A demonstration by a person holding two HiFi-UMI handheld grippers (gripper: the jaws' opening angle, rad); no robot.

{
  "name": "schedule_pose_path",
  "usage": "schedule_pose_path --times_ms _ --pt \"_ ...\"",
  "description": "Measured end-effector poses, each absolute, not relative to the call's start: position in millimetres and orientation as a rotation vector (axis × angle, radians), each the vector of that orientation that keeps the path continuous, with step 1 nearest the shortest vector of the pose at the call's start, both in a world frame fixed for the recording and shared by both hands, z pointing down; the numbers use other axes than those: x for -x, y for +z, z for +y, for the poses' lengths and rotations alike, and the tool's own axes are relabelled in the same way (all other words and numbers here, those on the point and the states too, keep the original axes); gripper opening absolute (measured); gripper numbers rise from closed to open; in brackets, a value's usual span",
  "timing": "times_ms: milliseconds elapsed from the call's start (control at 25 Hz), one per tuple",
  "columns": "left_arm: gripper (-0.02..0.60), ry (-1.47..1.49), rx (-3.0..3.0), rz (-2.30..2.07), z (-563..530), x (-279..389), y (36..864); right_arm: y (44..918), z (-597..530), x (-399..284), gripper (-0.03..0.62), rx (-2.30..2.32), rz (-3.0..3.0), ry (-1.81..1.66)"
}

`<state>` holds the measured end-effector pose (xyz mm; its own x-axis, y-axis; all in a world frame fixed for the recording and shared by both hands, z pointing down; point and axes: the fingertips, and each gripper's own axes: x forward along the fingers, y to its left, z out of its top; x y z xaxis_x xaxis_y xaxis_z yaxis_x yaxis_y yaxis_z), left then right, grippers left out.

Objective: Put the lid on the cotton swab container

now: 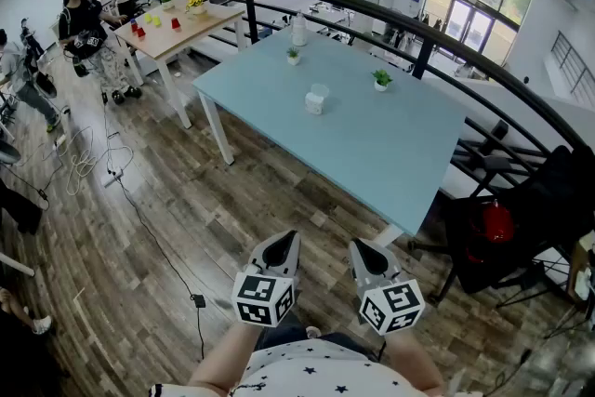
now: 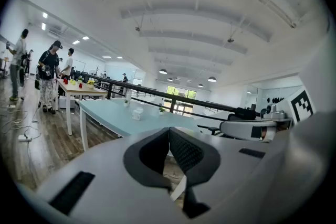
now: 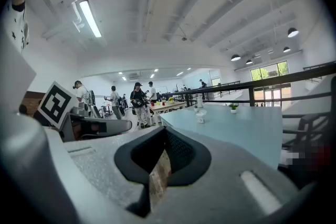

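Head view: I hold my left gripper [image 1: 284, 246] and right gripper [image 1: 365, 254] side by side low before my body. They are over the wooden floor [image 1: 186, 228], short of the blue table's [image 1: 390, 153] near corner, and aim at it. The cotton swab container [image 1: 317, 99] stands well ahead, toward the table's left corner.

Left gripper view: jaws pressed together, empty, nosed slightly down.

Right gripper view: jaws likewise closed on nothing, the container [image 3: 200, 117] far off.
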<state>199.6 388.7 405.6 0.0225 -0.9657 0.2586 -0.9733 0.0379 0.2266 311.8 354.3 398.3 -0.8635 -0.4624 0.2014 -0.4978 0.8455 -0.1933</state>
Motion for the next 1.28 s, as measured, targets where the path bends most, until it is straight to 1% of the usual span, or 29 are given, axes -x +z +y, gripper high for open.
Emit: schedule_pose_path --times_ms 200,360,840,1160,1240,1280 --pt "0.003 0.025 -1.956 -1.987 412 -226 409 396 368 -340 0.006 -0.768 -2.884 0.354" --pt "0.003 0.025 -1.975 -1.994 419 -240 409 394 377 -349 0.006 -0.761 -2.891 0.332" --pt "0.003 -0.007 -1.990 -2.018 435 -253 405 393 400 -353 0.006 -0.707 -2.914 0.297" --pt "0.005 0.009 -1.981 -2.004 439 -258 409 395 397 -356 0.006 -0.716 -2.927 0.381" --pt "0.016 0.010 -1.983 -2.001 439 -260 409 397 396 -358 0.006 -0.718 -2.919 0.398" --pt "0.037 0.012 -1.986 -1.996 438 -261 409 397 395 -359 0.006 -0.721 -2.913 0.410"
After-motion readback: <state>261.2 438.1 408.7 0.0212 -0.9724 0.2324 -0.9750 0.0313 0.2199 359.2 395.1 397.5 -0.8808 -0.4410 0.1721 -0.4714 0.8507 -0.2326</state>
